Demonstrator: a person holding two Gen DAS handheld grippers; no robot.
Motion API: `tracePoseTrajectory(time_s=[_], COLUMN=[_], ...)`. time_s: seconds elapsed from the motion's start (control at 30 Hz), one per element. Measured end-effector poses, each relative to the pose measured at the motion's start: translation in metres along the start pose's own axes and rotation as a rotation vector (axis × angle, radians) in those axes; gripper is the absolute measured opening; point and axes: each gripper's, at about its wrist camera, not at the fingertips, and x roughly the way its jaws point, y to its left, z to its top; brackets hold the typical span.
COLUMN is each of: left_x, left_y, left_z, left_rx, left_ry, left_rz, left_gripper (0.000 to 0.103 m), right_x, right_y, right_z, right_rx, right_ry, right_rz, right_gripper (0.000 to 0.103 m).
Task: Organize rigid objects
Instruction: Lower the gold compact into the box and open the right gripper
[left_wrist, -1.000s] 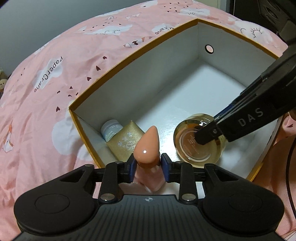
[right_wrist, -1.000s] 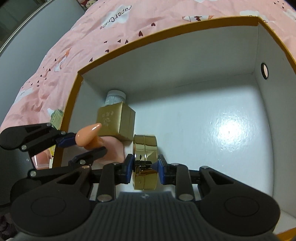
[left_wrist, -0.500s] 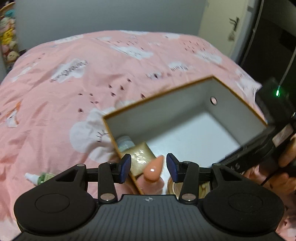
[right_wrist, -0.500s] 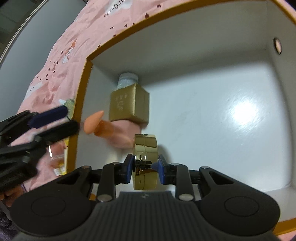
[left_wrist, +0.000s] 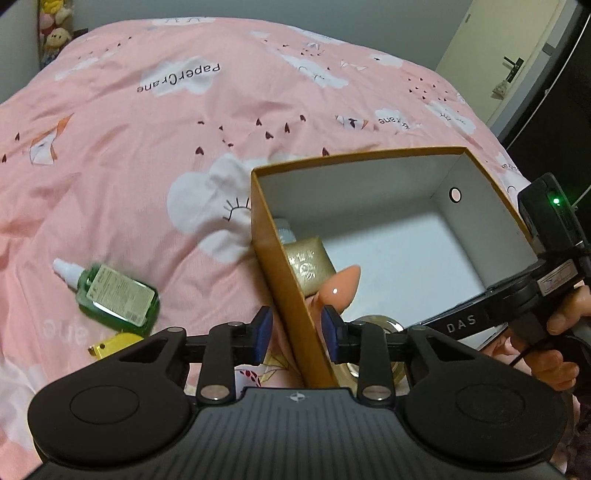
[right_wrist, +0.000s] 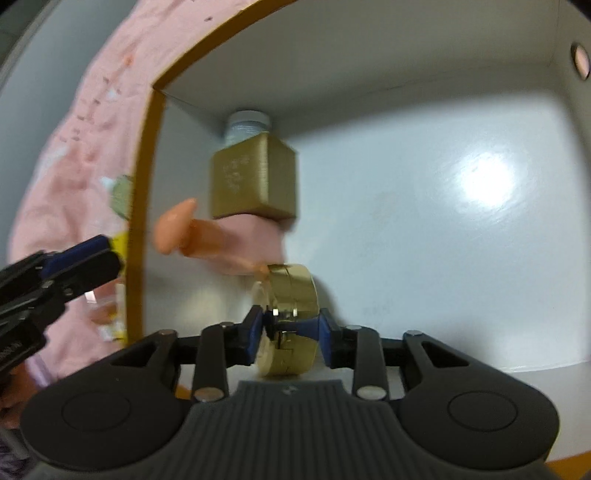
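I read the cardboard box (left_wrist: 284, 280) as the reference: it fills the centre right of the left wrist view, open-topped, resting on the pink bedspread (left_wrist: 147, 147). Its near orange wall runs straight between the fingers of my left gripper (left_wrist: 296, 334), which stands wide and holds nothing.

Loose items lie left of that wall, outside the box. The green spray bottle (left_wrist: 114, 291) lies on its side at centre left, long axis running from upper left, where the white nozzle points, to lower right. A small yellow object (left_wrist: 110, 345) sits just below it, partly hidden. The left gripper is the nearer one; I judge it must swing left and turn across the bottle's axis.

Inside the box, along the left wall, stand the gold carton (right_wrist: 255, 181), a grey-capped jar (right_wrist: 247, 127) behind it, and the peach-capped pink bottle (right_wrist: 221, 240).

My right gripper (right_wrist: 290, 330) is in the box, pads (right_wrist: 254, 328) parted slightly about the gold round compact (right_wrist: 291, 317); contact is blurred. Bedding is soft; bottle may sink or roll.
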Motion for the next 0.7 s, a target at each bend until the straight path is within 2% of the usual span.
tracePoseTrajectory(time_s=[0.07, 0.13, 0.2, 0.37, 0.5, 0.7], left_x=[-0.001, -0.002, -0.001, -0.001, -0.002, -0.01], left_y=[0.001, 0.001, 0.002, 0.003, 0.003, 0.007], left_z=[-0.003, -0.005, -0.006, -0.007, -0.009, -0.012], left_rx=[-0.003, -0.01, -0.014, -0.026, -0.033, -0.041], left_ry=[-0.001, 0.001, 0.006, 0.011, 0.011, -0.004], left_rz=[-0.002, -0.01, -0.017, -0.025, -0.027, -0.02], left_gripper=[0.037, 0.036, 0.034, 0.034, 0.034, 0.034], right_x=[0.003, 0.007, 0.011, 0.017, 0.027, 0.026], right_y=[0.002, -0.003, -0.005, 0.0, 0.003, 0.009], right_z=[0.002, 0.002, 0.003, 0.0, -0.004, -0.006], right_rx=[-0.026, -0.015, 0.0, -0.024, -0.01, -0.03], right_ry=[0.005, 0.026, 0.045, 0.059, 0.102, 0.086], right_rz=[-0.081, -0.061, -0.045, -0.043, 0.008, 0.0], right_gripper=[0.034, 0.025, 0.022, 0.021, 0.018, 0.017])
